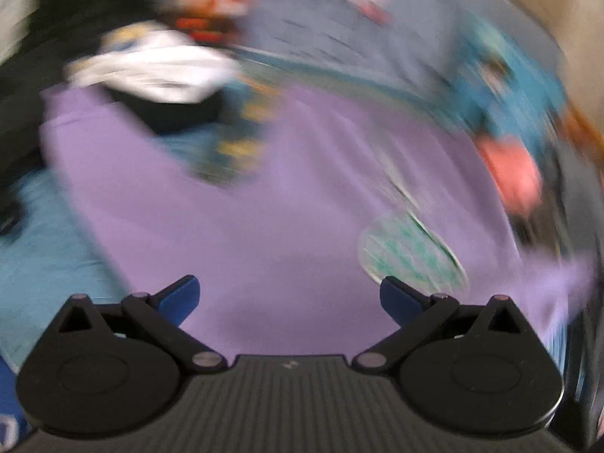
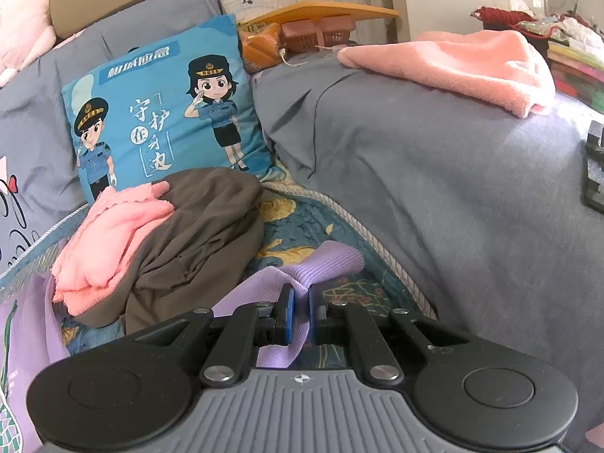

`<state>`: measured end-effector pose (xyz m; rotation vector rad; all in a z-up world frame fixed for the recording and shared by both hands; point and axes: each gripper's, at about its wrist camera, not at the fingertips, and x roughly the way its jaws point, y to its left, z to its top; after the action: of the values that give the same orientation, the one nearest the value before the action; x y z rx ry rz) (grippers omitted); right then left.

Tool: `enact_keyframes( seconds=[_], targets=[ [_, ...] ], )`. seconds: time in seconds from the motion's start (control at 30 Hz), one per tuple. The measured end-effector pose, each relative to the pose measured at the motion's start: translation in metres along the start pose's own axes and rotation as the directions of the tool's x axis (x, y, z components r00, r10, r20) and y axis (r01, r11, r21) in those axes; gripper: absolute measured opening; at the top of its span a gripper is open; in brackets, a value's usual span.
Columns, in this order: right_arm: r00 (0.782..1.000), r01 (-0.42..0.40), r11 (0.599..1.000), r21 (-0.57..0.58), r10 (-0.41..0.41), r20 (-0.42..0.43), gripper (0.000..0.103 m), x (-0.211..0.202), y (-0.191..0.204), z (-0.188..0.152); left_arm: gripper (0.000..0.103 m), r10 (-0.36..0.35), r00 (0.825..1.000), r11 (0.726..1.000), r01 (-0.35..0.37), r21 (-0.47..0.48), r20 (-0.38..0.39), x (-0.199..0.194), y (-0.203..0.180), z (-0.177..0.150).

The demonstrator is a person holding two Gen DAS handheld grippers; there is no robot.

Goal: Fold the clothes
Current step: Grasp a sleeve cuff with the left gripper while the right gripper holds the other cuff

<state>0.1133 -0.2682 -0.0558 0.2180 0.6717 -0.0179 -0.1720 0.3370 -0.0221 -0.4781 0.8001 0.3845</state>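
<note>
A lilac sweatshirt [image 1: 241, 207] with a green-and-white print [image 1: 409, 253] lies spread on the bed; the left wrist view is blurred by motion. My left gripper [image 1: 290, 298] hovers over the sweatshirt's body, open, with nothing between its blue fingers [image 1: 181, 298]. In the right wrist view, my right gripper [image 2: 301, 313] is shut on the sweatshirt's ribbed lilac cuff [image 2: 332, 264], and the sleeve [image 2: 256, 287] runs from the jaws toward the left. The printed body [image 2: 19, 358] shows at the left edge.
A brown garment [image 2: 200, 241] and a pink towel [image 2: 109, 241] are heaped left of the sleeve. Behind stand a blue cartoon cushion [image 2: 162, 109], grey bedding [image 2: 434, 173] and another pink towel [image 2: 468, 64]. White, black and orange clothes [image 1: 162, 71] lie beyond the sweatshirt.
</note>
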Motion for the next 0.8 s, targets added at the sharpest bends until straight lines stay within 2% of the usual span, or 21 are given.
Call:
enact_keyframes(
  seconds=[0.07, 0.17, 0.23, 0.3, 0.4, 0.53, 0.63, 0.8],
  targets=[
    [1.0, 0.003, 1.0, 0.002, -0.003, -0.004, 0.008, 0.001, 0.0, 0.0, 0.103, 0.078, 0.996, 0.994, -0.074, -0.079, 0.049, -0.001, 0.046, 0.015],
    [1.0, 0.015, 1.0, -0.026, -0.015, -0.011, 0.008, 0.005, 0.005, -0.001, 0.103, 0.221, 0.968, 0.974, -0.215, -0.064, 0.117, 0.0, 0.095, 0.041],
    [1.0, 0.022, 0.999, -0.035, -0.022, -0.013, 0.008, 0.007, 0.009, -0.001, 0.103, 0.269, 0.952, 0.963, -0.267, -0.039, 0.144, 0.006, 0.119, 0.062],
    [1.0, 0.025, 0.999, -0.035, -0.026, -0.015, 0.008, 0.008, 0.013, 0.0, 0.103, 0.265, 0.953, 0.964, -0.264, -0.027, 0.148, 0.017, 0.139, 0.081],
    [0.999, 0.024, 0.999, -0.036, -0.025, -0.023, 0.008, 0.01, 0.019, 0.0, 0.103, 0.206, 0.969, 0.978, -0.207, -0.007, 0.132, 0.04, 0.157, 0.1],
    [0.999, 0.017, 0.997, -0.079, -0.019, -0.027, 0.008, 0.009, 0.03, -0.002, 0.103, 0.164, 0.979, 0.982, -0.174, 0.074, 0.123, 0.064, 0.163, 0.113],
    [0.999, 0.024, 0.996, -0.085, -0.027, -0.031, 0.008, 0.009, 0.033, -0.002, 0.103, 0.122, 0.984, 0.989, -0.132, 0.07, 0.129, 0.075, 0.169, 0.119],
    [0.999, 0.032, 0.997, -0.074, -0.035, -0.035, 0.008, 0.011, 0.033, -0.002, 0.101, 0.132, 0.987, 0.985, -0.141, 0.099, 0.091, 0.093, 0.172, 0.121]
  ],
)
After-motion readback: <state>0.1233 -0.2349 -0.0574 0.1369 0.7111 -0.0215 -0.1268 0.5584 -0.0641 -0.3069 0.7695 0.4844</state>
